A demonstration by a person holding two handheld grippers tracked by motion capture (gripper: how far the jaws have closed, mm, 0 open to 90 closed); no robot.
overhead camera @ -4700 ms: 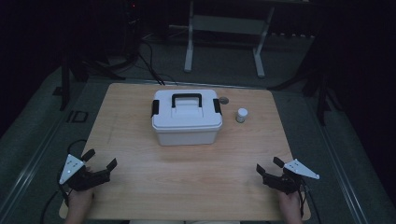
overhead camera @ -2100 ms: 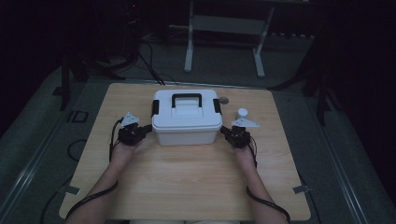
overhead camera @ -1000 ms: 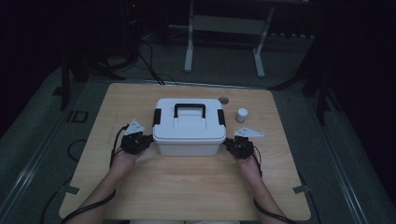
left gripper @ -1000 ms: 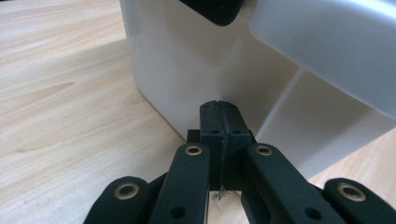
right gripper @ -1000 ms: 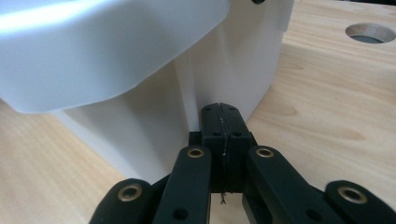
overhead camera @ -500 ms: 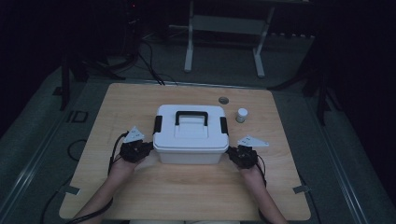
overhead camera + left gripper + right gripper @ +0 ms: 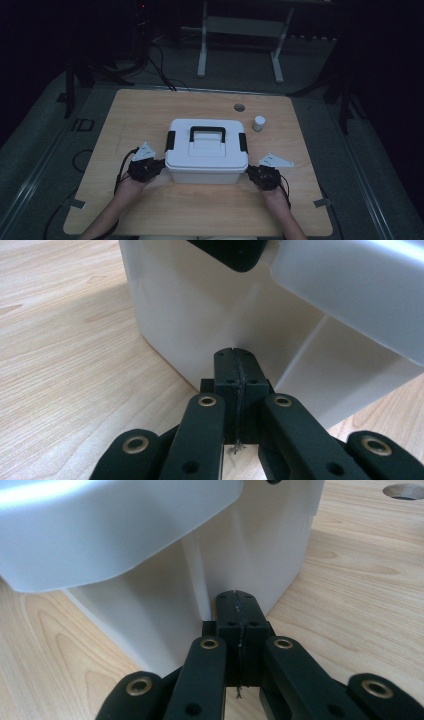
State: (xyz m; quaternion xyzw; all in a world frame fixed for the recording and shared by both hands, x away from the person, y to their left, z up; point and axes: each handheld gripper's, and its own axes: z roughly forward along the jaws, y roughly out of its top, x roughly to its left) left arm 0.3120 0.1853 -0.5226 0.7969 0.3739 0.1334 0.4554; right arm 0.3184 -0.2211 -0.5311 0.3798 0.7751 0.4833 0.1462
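On the wooden counter (image 7: 140, 120), near its middle, stands the white lidded box (image 7: 207, 156) (black handle on top). The left tool (image 7: 150, 169) presses its closed tips against the box's left wall, and the right tool (image 7: 256, 175), jaws likewise together and empty, against the right wall.

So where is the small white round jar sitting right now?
In the high view, the small white round jar stands on the wooden table, just right of the white lidded plastic box, near a round hole.

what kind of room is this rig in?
Probably a lab or recording studio, not a home: a lone wooden table on grey floor in a darkened room, cables trailing behind it, a metal stand beyond, and a white lidded box between two hand-held grippers.
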